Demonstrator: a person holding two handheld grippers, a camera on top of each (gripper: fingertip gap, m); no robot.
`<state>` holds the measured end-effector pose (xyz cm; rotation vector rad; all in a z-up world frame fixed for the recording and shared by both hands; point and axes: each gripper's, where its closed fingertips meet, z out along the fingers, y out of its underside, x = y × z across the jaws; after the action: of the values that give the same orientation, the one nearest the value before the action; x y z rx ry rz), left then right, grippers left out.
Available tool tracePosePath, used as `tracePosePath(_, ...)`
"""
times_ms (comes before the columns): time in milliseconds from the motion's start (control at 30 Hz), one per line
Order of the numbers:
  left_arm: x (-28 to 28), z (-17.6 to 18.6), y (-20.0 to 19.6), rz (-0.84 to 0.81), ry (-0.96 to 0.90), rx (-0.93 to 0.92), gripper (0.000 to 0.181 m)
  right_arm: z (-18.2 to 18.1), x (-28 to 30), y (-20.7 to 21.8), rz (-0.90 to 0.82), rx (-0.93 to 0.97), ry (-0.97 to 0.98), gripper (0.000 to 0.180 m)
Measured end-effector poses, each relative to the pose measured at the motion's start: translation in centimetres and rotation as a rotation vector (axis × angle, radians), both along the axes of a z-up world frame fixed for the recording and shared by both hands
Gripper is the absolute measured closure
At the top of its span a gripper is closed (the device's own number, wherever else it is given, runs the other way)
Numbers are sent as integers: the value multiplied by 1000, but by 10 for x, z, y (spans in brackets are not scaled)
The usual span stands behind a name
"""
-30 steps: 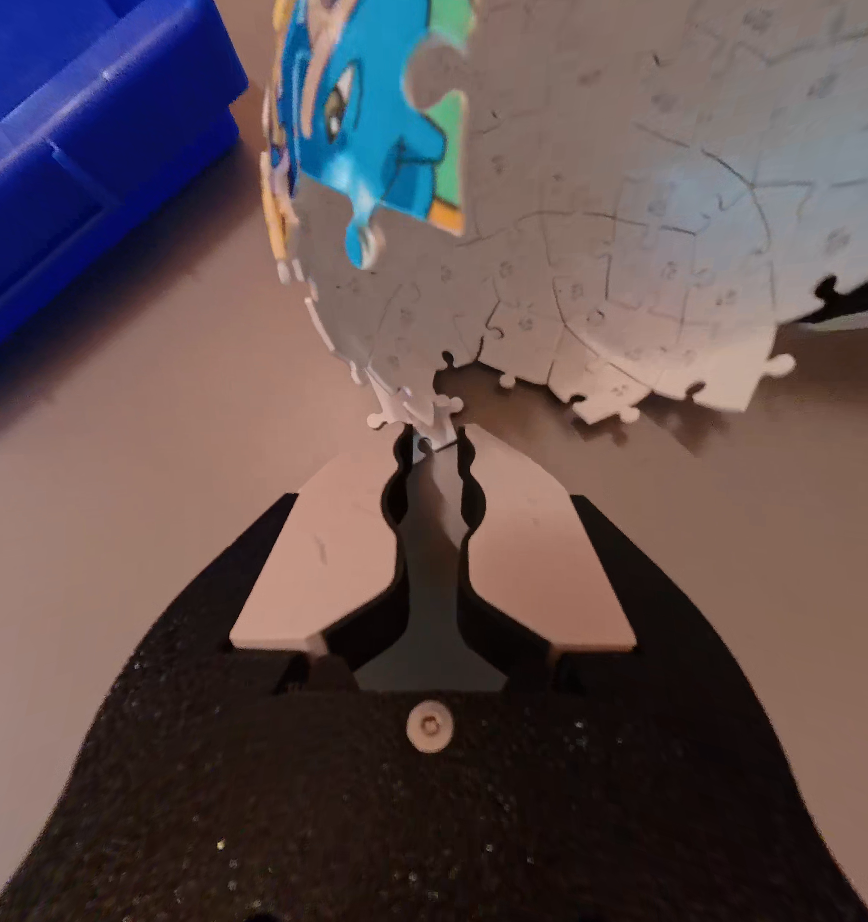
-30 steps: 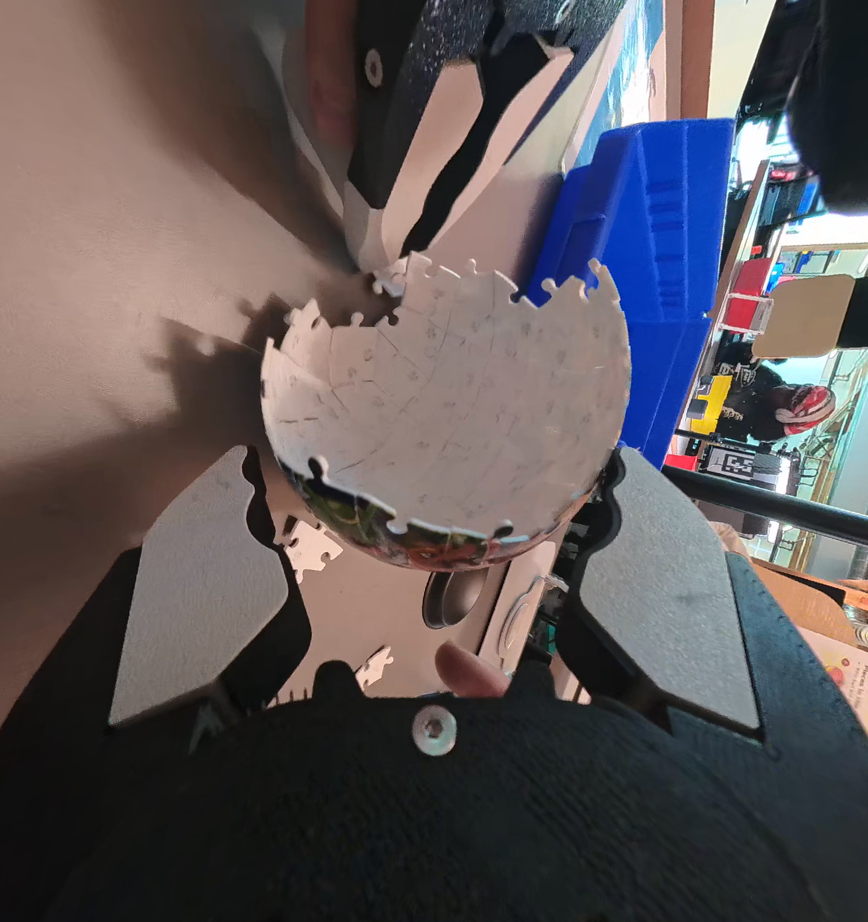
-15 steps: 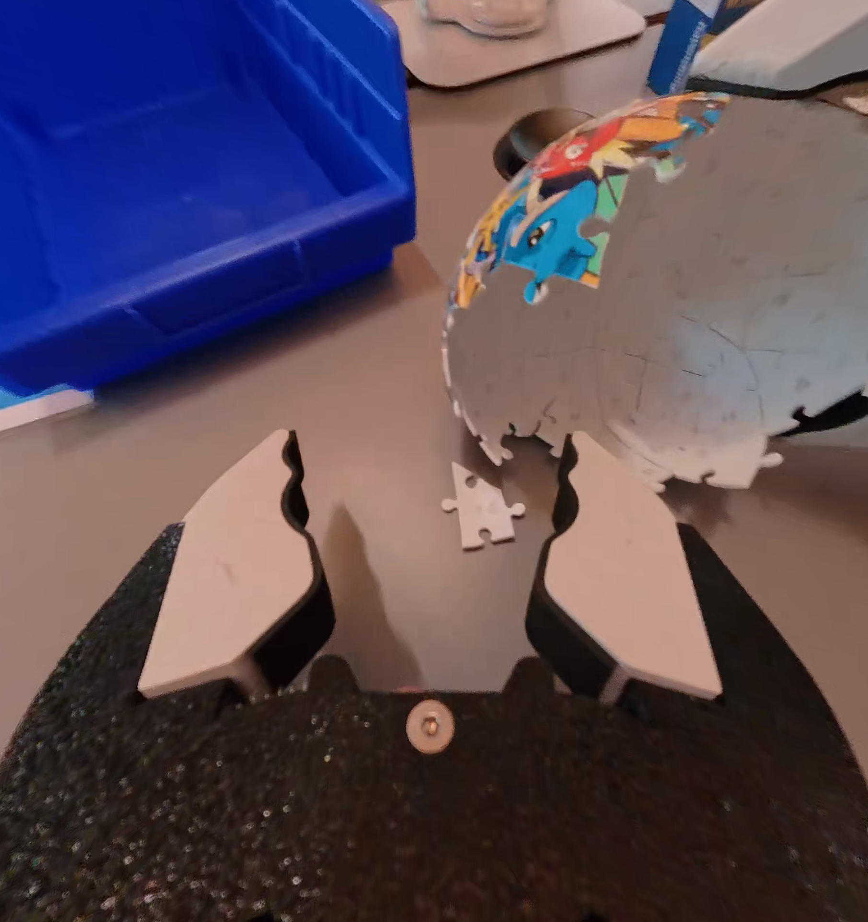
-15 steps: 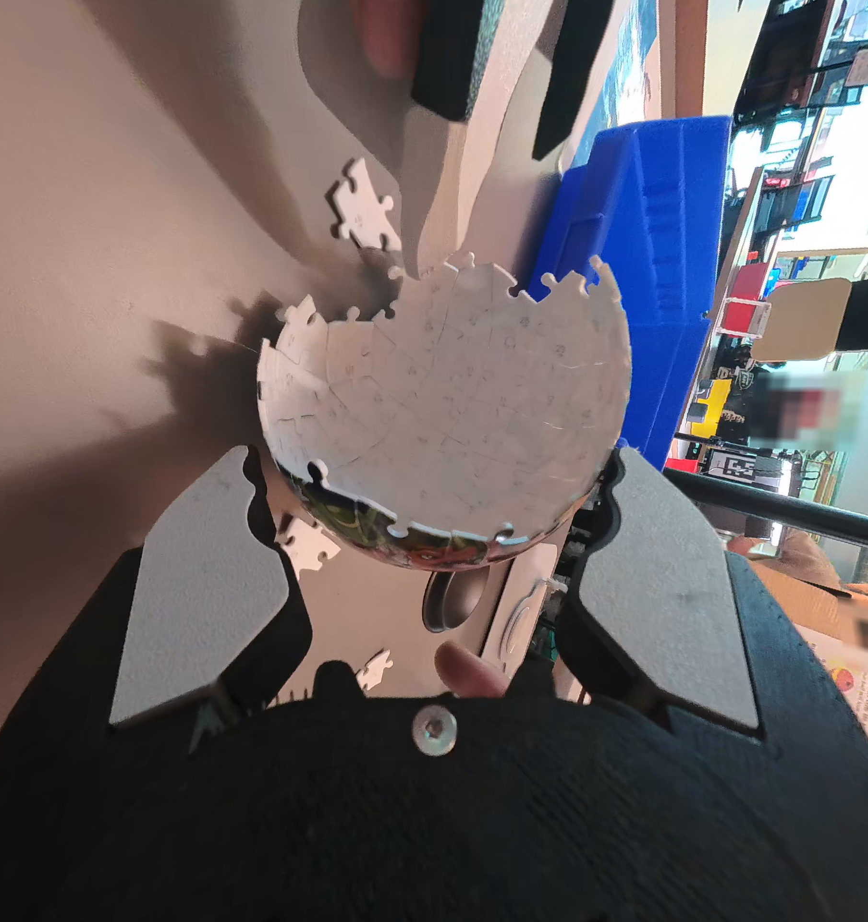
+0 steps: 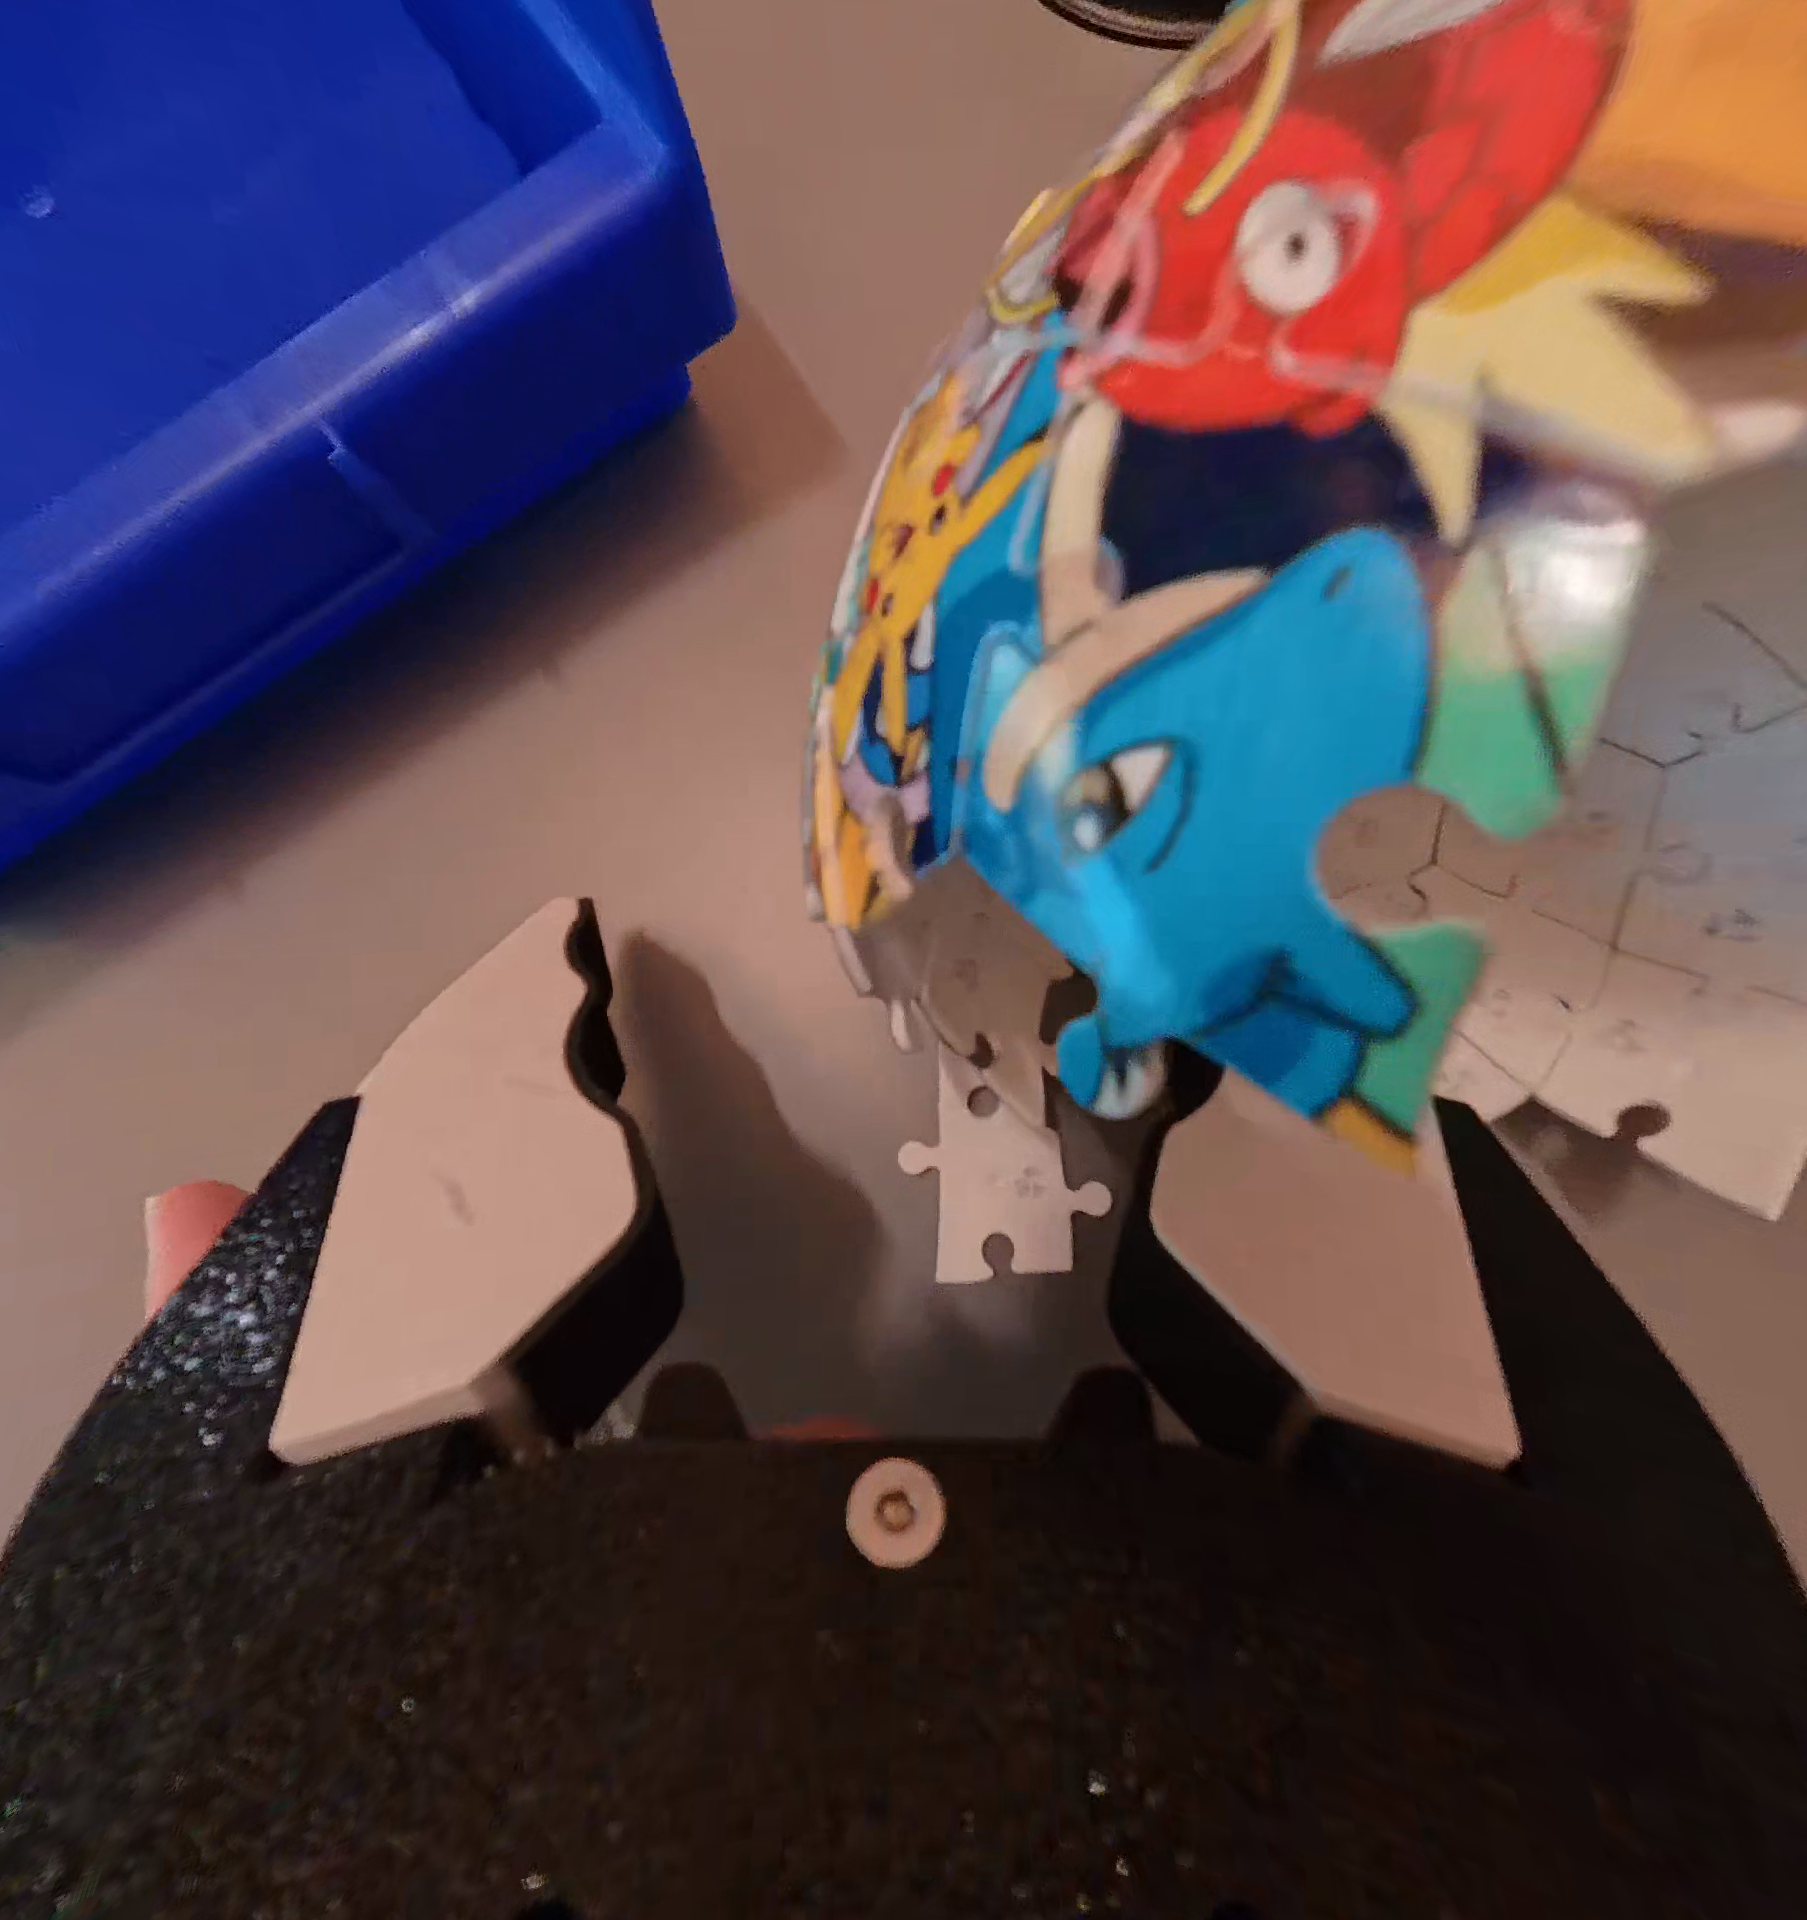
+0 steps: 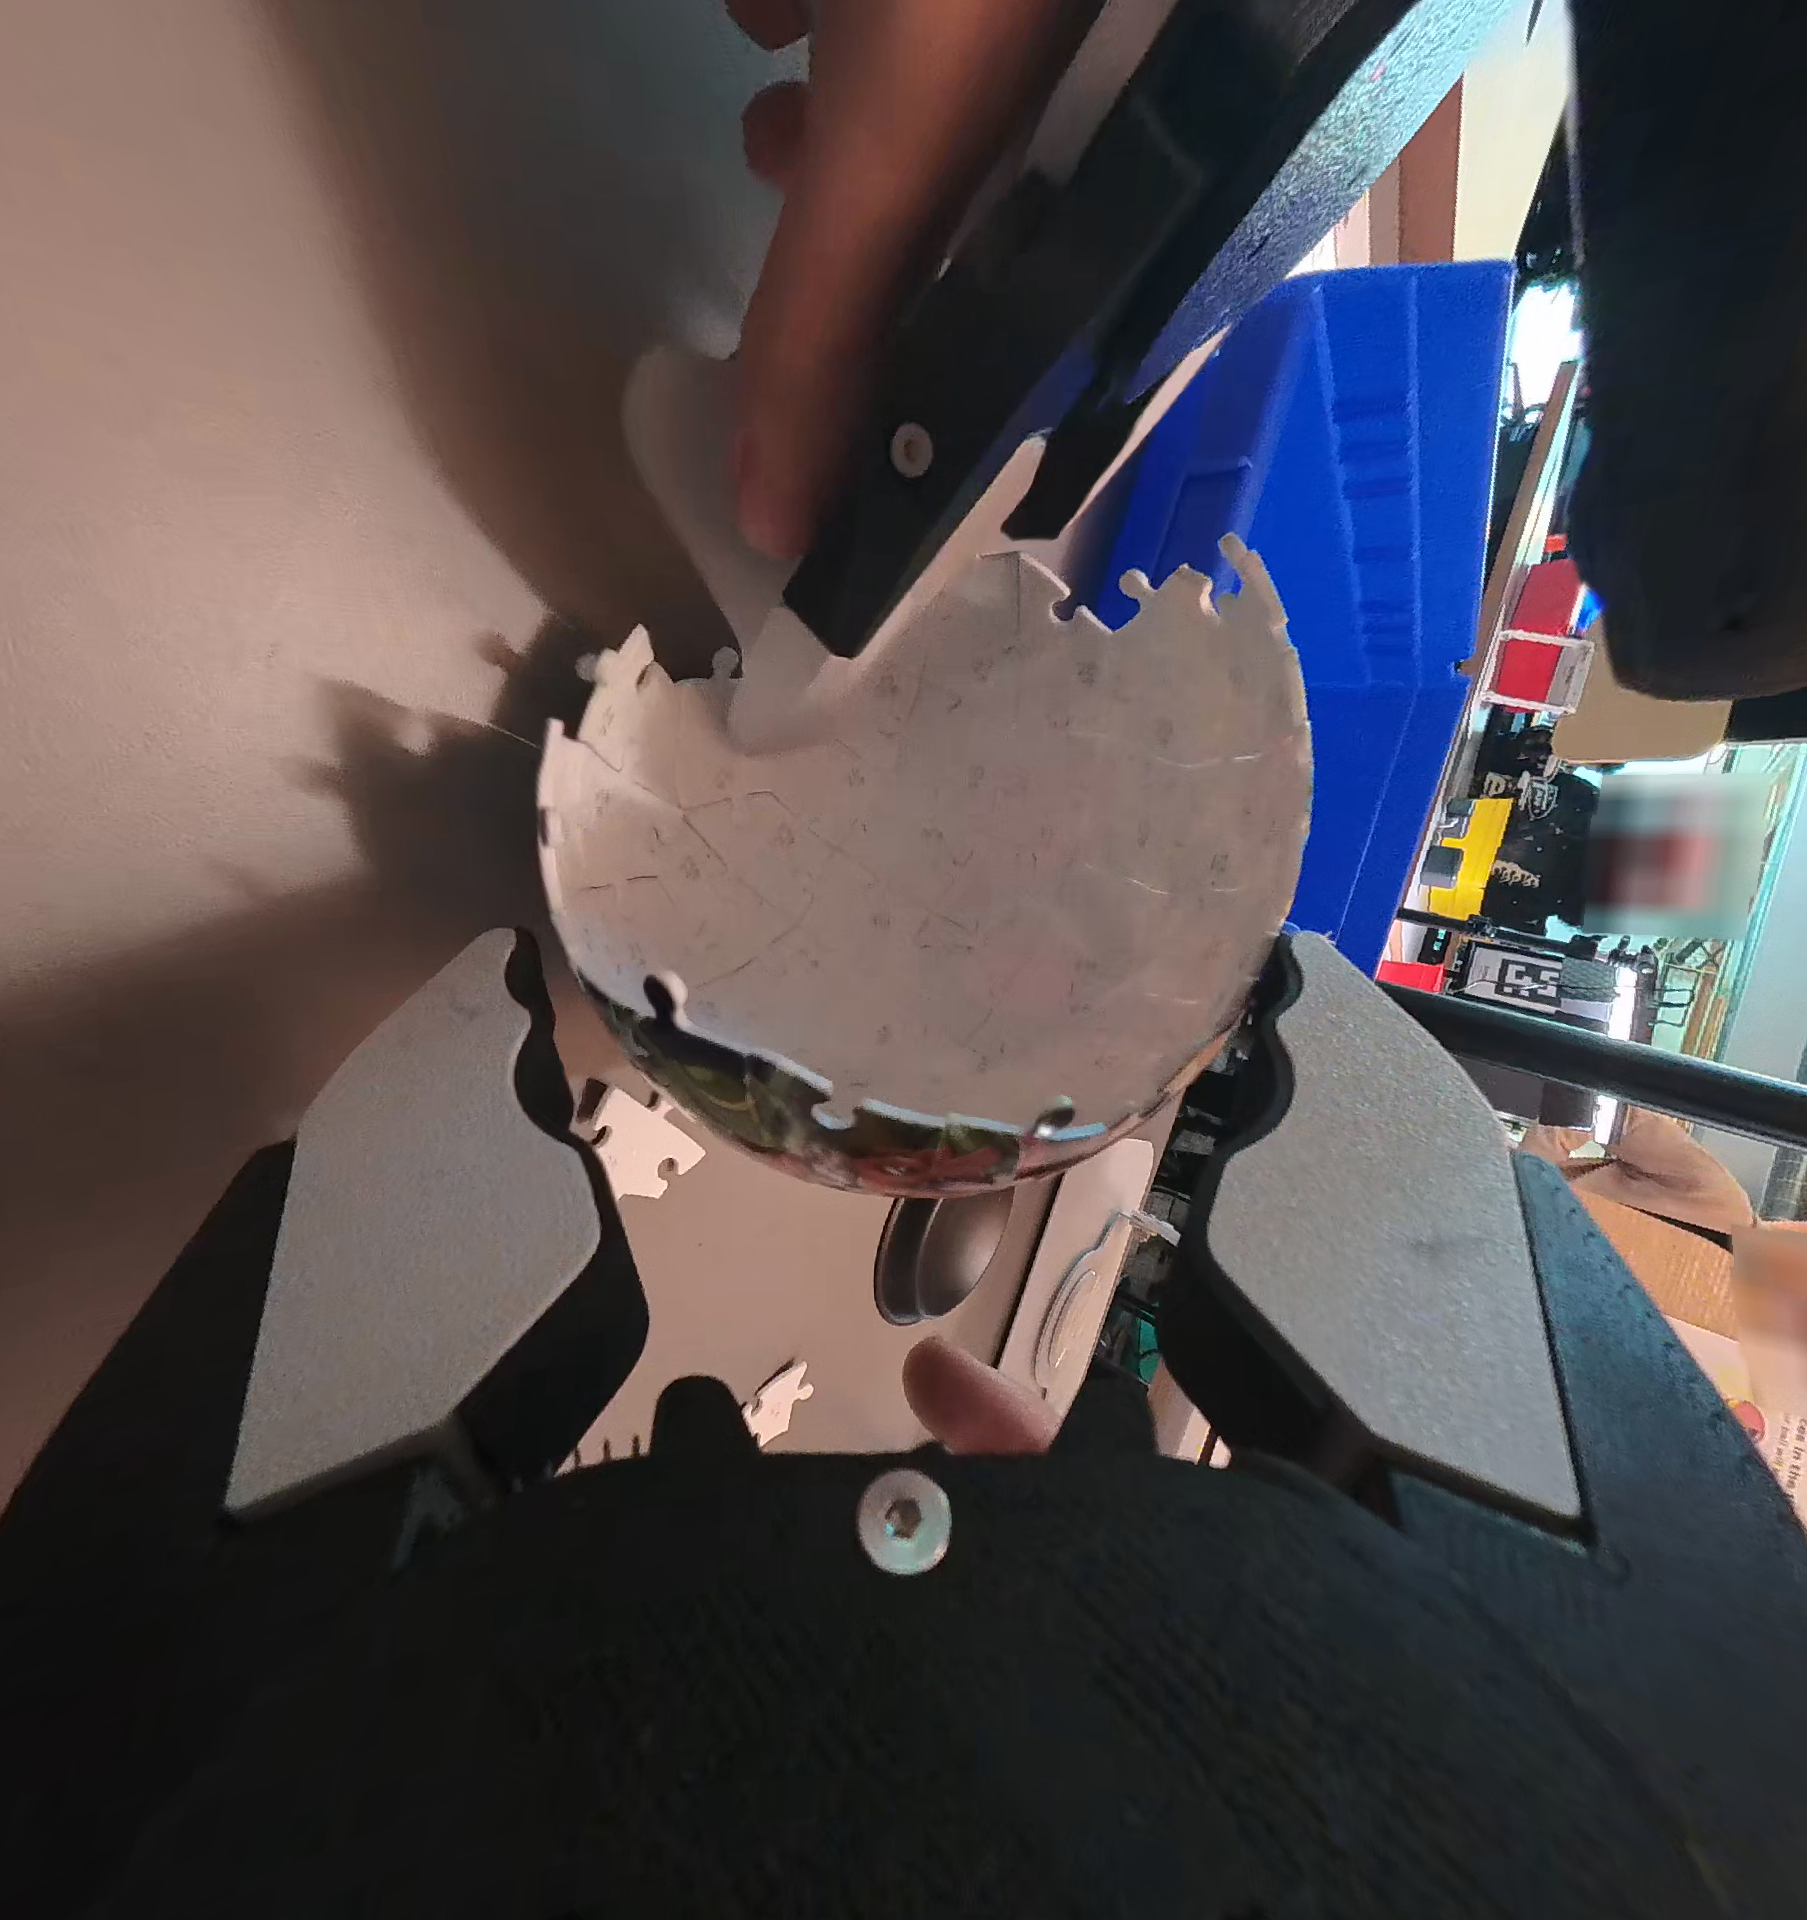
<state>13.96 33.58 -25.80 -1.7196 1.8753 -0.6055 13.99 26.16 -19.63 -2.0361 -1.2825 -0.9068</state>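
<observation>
My right gripper [image 6: 904,956] is shut on a half-sphere puzzle shell [image 6: 930,883], white inside, one finger on each side of it. In the left wrist view the shell [image 5: 1190,644] shows its colourful cartoon outside, tilted above the grey table [image 5: 203,1091]. My left gripper [image 5: 878,1018] is open, and a loose white puzzle piece [image 5: 998,1195] lies flat on the table between its fingers. The shell's rim hides its right fingertip. In the right wrist view the left gripper [image 6: 878,592] comes in from above, one white finger [image 6: 774,675] in front of the shell's far rim.
A blue plastic bin [image 5: 255,364] stands on the table to the left of the shell; it also shows in the right wrist view [image 6: 1346,520]. Two more loose white pieces [image 6: 650,1153] lie under the shell. A dark round object [image 6: 940,1257] sits beyond them. Left tips and right tips are each some 20 cm from the dark round object [image 6: 940,1257].
The left gripper, shut on a piece at the shell's rim, opened and dropped it on the table. It has since moved in close around the piece. The right gripper kept hold of the shell.
</observation>
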Motion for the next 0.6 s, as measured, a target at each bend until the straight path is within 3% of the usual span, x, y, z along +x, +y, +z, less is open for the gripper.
tracePosePath(333, 2, 3, 2, -22, -27, 36, 76, -1, 0, 4, 6, 9, 15, 53)
tracePosePath(467, 5, 27, 12, 77, -183, -101, 90, 0, 0, 4, 6, 9, 13, 53)
tracePosePath(600, 1, 23, 9, 38, -128, -34, 85, -1, -2, 5, 11, 13, 13, 53)
